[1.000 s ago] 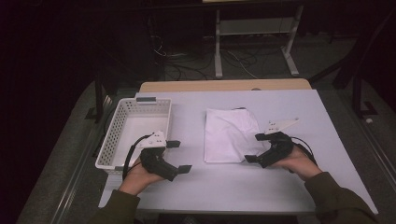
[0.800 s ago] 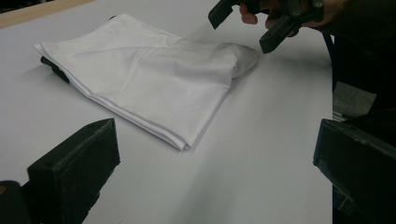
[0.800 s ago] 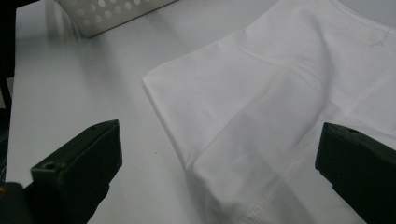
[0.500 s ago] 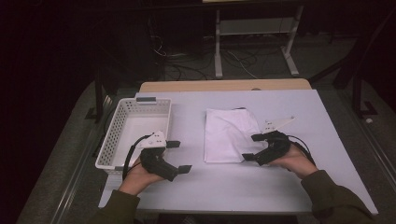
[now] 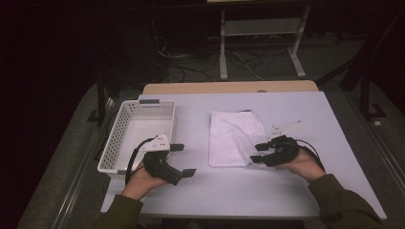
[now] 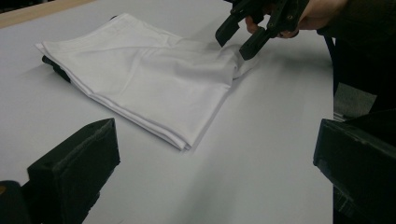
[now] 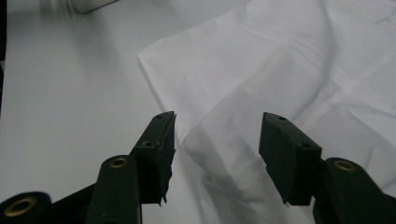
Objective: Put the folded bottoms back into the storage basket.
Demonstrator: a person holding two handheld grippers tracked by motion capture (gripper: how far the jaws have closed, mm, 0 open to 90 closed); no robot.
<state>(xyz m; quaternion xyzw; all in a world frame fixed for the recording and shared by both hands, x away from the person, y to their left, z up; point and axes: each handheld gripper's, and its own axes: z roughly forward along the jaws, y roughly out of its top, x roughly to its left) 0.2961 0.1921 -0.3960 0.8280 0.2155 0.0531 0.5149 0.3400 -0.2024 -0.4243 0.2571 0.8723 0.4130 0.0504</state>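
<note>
Left gripper view: a dark item (image 6: pixel 55 66) pokes out under the folded white cloth (image 6: pixel 140 79), mostly hidden, can't ID. Cloth lies mid-table (image 5: pixel 286 200), right of the white basket (image 5: pixel 138 131), creased w/ stitched hem. Right gripper (image 7: pixel 215 140) jaws apart, straddling a raised cloth corner, not clamped. Left gripper (image 5: pixel 183 160) jaws wide, nothing btwn, near the basket.

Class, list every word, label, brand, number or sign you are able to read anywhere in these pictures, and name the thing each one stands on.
None can be read.
Folded white cloth: plain, with faint marks near one corner in the right gripper view, too faint to read.
White plastic lattice basket: a dark tab on its far rim, too small to read.
Black left gripper and black right gripper: no lettering visible.
</note>
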